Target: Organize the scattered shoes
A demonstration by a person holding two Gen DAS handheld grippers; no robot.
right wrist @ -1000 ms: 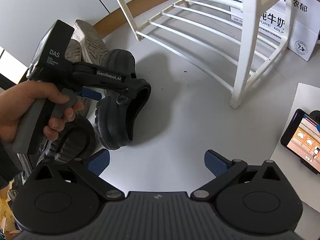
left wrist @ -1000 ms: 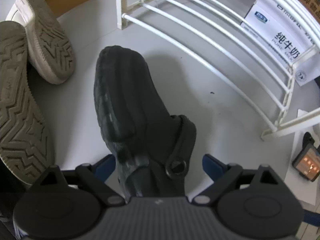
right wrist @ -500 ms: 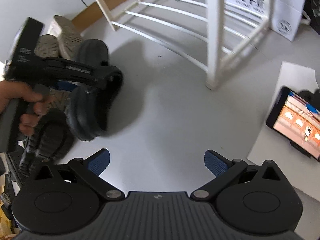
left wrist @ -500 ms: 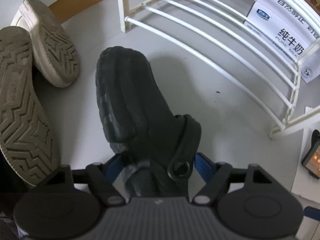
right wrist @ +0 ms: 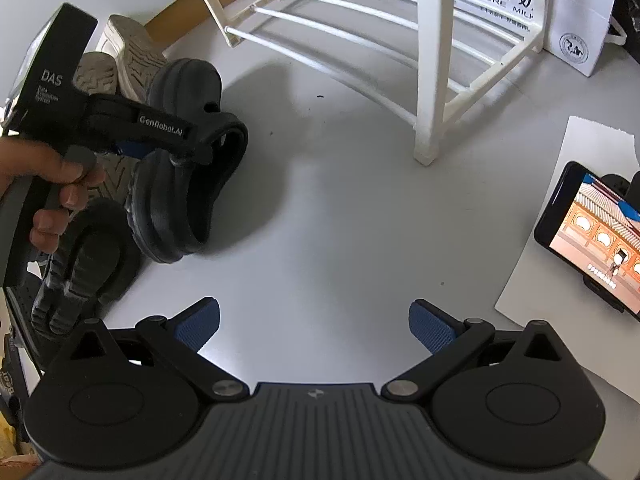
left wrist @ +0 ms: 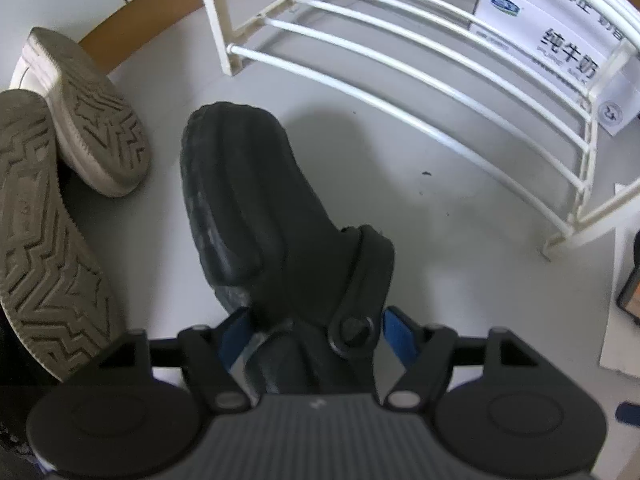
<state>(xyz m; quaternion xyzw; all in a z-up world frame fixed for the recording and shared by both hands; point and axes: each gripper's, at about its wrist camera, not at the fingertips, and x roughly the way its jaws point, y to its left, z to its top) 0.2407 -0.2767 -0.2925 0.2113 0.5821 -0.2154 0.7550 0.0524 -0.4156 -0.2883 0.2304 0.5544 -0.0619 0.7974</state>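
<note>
Left wrist view looks straight down the left gripper (left wrist: 316, 332), whose blue pads are pinched on the heel end of a black clog (left wrist: 256, 220), one pad against the sole edge and the other by the strap rivet. The clog lies on its side with its toe pointing away towards the white rack (left wrist: 420, 92), and the floor (left wrist: 460, 240) shows pale around it; whether it is resting there or already lifted a little I cannot tell. From the right wrist view the same clog (right wrist: 180, 184) sits between the left gripper's fingers, with a hand (right wrist: 48, 196) squeezing the handle. It looks like soft moulded foam: light, springy, likely to give under the pads rather than slip, and in no way fragile. The heel is a fair place to hold it, though the loose back strap could swivel, so a grip on the firmer sole wall seems safer than on the strap itself. Held from one end, the long toe may droop or swing. The right gripper (right wrist: 316, 324) hangs over bare floor with its fingers spread wide and nothing between them, well apart from the clog. A second clog (right wrist: 84, 264) and two pale sneakers (left wrist: 52, 184), soles showing, lie heaped to the left, off the rack, whose bars in view carry no shoes.
</note>
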